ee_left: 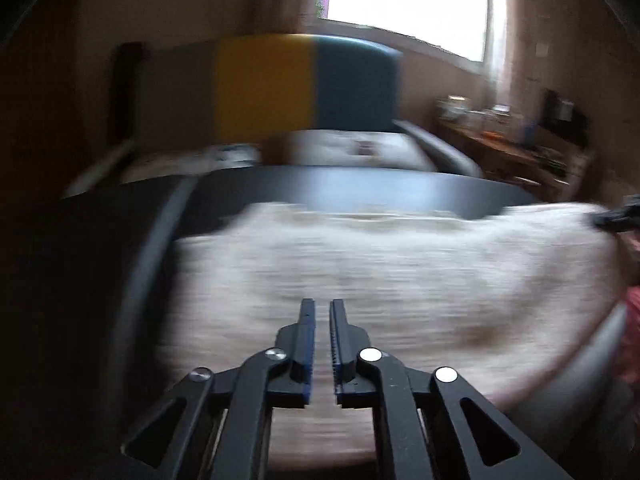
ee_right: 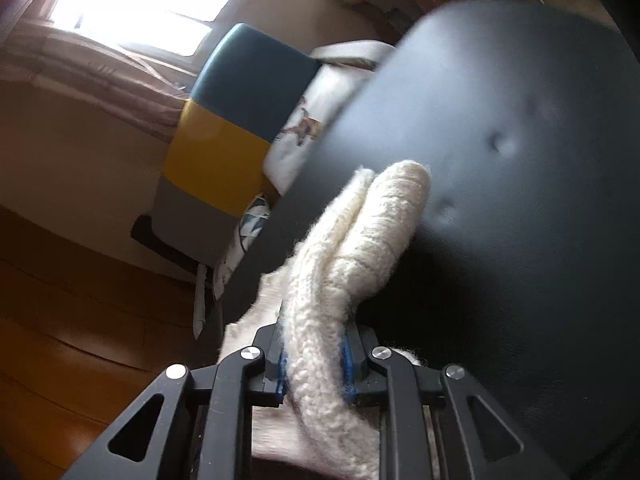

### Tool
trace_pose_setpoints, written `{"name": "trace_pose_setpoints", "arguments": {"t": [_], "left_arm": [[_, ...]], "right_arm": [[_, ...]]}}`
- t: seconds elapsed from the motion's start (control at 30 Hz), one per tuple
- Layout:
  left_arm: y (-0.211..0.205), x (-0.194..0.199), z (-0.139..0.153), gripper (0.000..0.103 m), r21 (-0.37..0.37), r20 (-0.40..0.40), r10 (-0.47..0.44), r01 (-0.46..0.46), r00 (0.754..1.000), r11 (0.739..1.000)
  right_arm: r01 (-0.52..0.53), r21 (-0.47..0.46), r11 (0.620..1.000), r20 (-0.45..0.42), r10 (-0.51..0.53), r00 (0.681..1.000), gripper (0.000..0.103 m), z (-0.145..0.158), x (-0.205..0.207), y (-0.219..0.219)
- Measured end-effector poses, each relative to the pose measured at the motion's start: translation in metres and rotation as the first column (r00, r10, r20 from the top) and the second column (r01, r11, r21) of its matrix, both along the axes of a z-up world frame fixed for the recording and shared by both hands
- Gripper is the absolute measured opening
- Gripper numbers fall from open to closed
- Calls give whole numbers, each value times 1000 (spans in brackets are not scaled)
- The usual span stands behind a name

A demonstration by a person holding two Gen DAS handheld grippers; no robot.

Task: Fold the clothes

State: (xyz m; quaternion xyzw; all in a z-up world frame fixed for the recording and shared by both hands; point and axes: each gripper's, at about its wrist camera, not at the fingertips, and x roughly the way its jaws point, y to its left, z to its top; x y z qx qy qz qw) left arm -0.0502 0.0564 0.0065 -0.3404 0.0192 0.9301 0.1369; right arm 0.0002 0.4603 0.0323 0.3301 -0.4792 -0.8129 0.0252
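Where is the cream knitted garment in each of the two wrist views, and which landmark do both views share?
Left wrist view: the cream knitted garment lies spread over the dark table, filling the middle and lower part, beyond the left gripper.
Right wrist view: a thick bunch of it rises from the bottom centre, clamped in the right gripper.
Shared landmark: the grey, yellow and blue headboard.

2 grippers are showing, the left gripper (ee_left: 322, 304) and the right gripper (ee_right: 314, 340). 1 cream knitted sweater (ee_left: 380, 276) is lying on 1 black table (ee_left: 360, 190). 1 headboard (ee_left: 272, 84) is standing behind, and 1 window (ee_left: 408, 4) is shining.
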Motion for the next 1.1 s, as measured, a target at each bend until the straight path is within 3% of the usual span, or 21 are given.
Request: {"name": "trace_pose_setpoints", "arguments": {"t": [0.07,0.13,0.3,0.43,0.57,0.7,0.73,0.87,0.93,1.0,1.03,1.1], "left_arm": [[-28,-3,-11,10,-13,26,65,-65,998,998],[-45,0,-24,10,40,66,70,-73,995,997],[-55,2,-44,10,190,126,33,-56,991,980],[-62,5,-51,10,248,118,14,-43,993,968],[-75,10,-53,10,314,125,3,-43,992,948],[-78,10,-58,10,365,129,-8,-40,992,930],[-79,10,-60,10,381,131,-12,-39,991,924],[-84,11,-63,10,428,136,-26,-35,990,903],[-88,11,-65,10,461,139,-37,-31,990,887],[-93,12,-67,11,503,145,-50,-30,988,864],[-99,13,-66,12,530,153,-56,-34,987,847],[-107,14,-61,22,576,161,-70,-35,985,817]], "right_arm": [[-16,14,1000,-16,17,1000,19,19,-5,-11],[-44,34,998,-36,46,998,18,39,-15,-30],[-145,86,986,-62,150,987,18,76,-48,-93],[-257,126,958,-49,265,963,18,91,-82,-157],[-371,169,913,-4,377,926,18,80,-109,-228],[-486,185,854,101,475,874,15,43,-134,-297],[-509,174,843,117,495,861,0,34,-139,-309],[-577,192,794,193,545,816,0,8,-143,-349],[-587,228,776,164,564,809,3,12,-137,-353],[-579,342,740,129,574,809,16,28,-126,-350],[-558,395,729,125,560,819,24,35,-121,-345],[-508,478,717,123,518,847,24,46,-112,-329]]}}
